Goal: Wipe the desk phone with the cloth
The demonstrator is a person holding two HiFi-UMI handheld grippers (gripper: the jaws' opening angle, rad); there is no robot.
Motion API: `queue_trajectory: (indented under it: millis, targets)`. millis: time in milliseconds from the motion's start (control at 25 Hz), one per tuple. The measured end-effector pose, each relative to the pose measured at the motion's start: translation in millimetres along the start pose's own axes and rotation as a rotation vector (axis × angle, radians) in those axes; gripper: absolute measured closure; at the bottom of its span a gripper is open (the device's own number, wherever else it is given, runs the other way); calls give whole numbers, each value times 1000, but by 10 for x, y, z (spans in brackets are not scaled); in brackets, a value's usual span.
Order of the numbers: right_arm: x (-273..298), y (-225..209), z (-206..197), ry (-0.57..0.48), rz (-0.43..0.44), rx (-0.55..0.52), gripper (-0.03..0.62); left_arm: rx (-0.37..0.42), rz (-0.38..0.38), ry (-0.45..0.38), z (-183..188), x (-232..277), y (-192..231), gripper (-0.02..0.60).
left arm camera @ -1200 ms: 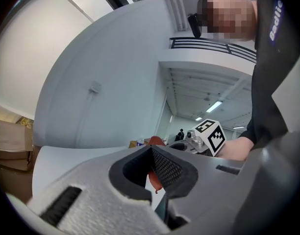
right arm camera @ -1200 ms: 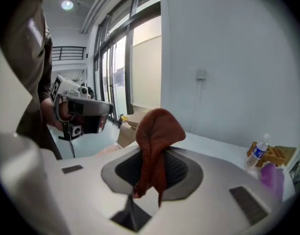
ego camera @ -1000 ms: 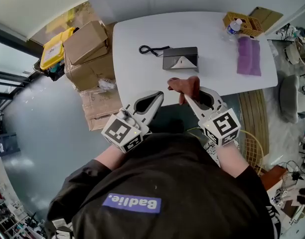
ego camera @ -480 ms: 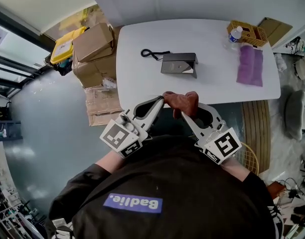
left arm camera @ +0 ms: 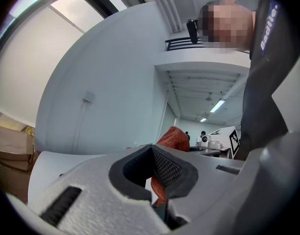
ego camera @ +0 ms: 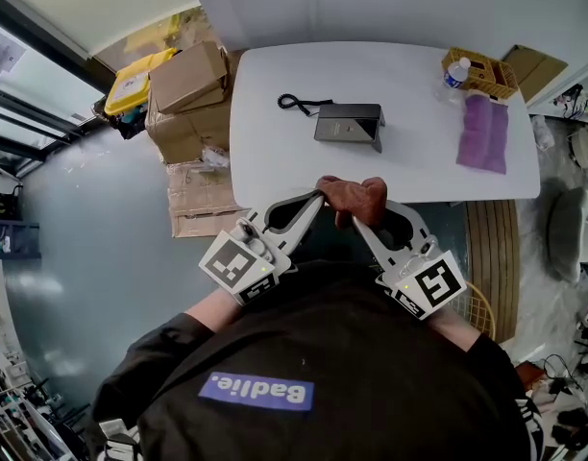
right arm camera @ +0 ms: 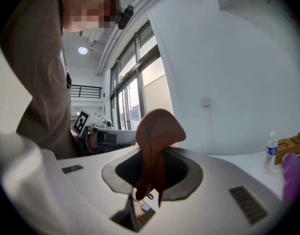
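head view: the rust-red cloth (ego camera: 353,198) sits bunched between the two tools at lower middle, just off the near edge of the tabletop (ego camera: 400,70). the desk phone (ego camera: 349,123) rests at upper centre, well apart and untouched. we judge the cloth is held up between both tools to sort out the grip before any wiping. the left hand-held gripper (ego camera: 316,199) and right hand-held gripper (ego camera: 357,221) both meet it.

left gripper view: the jaws are pressed together, pinching a fold of cloth (left arm camera: 161,192) at lower centre, and the rest bulges up behind.

right gripper view: the jaws are clamped too, with cloth (right arm camera: 155,146) rising from between them at centre frame.
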State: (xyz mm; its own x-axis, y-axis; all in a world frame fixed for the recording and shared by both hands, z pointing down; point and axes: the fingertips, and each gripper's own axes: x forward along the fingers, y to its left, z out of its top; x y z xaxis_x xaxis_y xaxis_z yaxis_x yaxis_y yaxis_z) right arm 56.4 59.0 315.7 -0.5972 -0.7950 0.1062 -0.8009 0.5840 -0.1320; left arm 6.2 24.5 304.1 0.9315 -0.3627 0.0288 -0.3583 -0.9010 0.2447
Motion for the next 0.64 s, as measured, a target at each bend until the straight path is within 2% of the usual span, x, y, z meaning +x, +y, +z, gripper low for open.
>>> queue_trajectory:
  millis: [400,640]
  targets:
    - [-12,38,-17,-8,-7,8,514,12,9,1,-15,-32,-26,572]
    - [-11,41,-8,-5,-6,-1,514,45,-10,6,-20,-25,-34,572]
